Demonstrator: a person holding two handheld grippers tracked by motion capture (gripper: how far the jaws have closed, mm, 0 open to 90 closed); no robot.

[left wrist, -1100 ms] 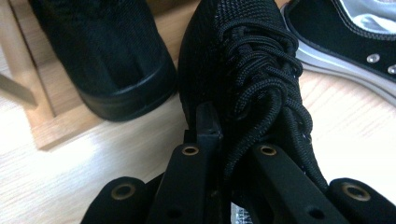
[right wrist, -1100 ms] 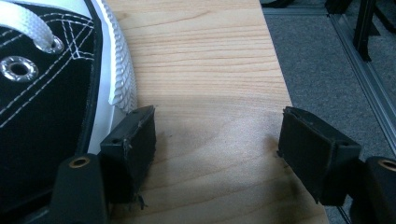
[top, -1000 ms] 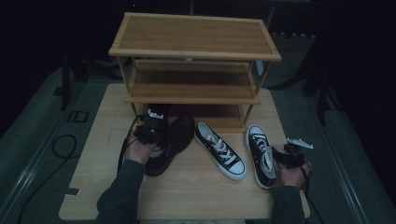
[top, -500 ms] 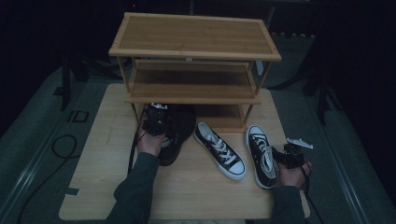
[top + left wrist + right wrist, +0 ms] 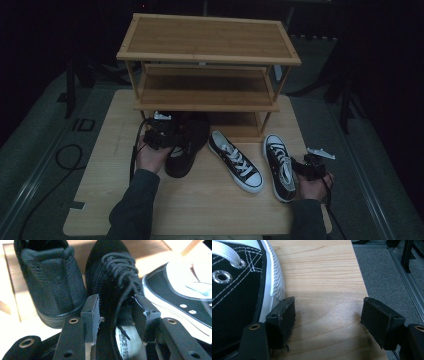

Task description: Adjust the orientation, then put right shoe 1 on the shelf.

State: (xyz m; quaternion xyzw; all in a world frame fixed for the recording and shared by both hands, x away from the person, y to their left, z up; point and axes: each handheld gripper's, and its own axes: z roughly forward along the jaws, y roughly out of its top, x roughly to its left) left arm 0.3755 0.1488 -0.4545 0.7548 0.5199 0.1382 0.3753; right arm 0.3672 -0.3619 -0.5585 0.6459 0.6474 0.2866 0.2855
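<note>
- High view: shoe rack [image 5: 207, 60] of bamboo with three shelves stands at the upper centre of the wooden table [image 5: 200, 210]. At centre left the left hand [image 5: 150, 156] holds the left gripper [image 5: 167, 136] over the rear of a black mesh shoe [image 5: 187, 145], whose toe points under the lowest shelf. Two black-and-white canvas sneakers lie to the right: one [image 5: 235, 161] at centre, the other [image 5: 279, 166] beside the right gripper [image 5: 305, 167] at lower right. How the jaws stand cannot be told from this height.
- Left gripper view: close up, the left gripper [image 5: 116, 320] has its jaws spread, having just been opening. The tongue and laces of the black mesh shoe [image 5: 112, 285] lie between the pads without being pinched. A second black mesh shoe [image 5: 50, 282] stands at upper left, heel towards the camera, hidden under the rack in the high view. A canvas sneaker [image 5: 185, 297] fills the right edge.
- Right gripper view: the right gripper [image 5: 327, 312] has its jaws wide apart over bare table [image 5: 324, 272], holding nothing. Its left pad sits just beside the white rubber sole of the canvas sneaker [image 5: 234, 290] at the left of the frame.
</note>
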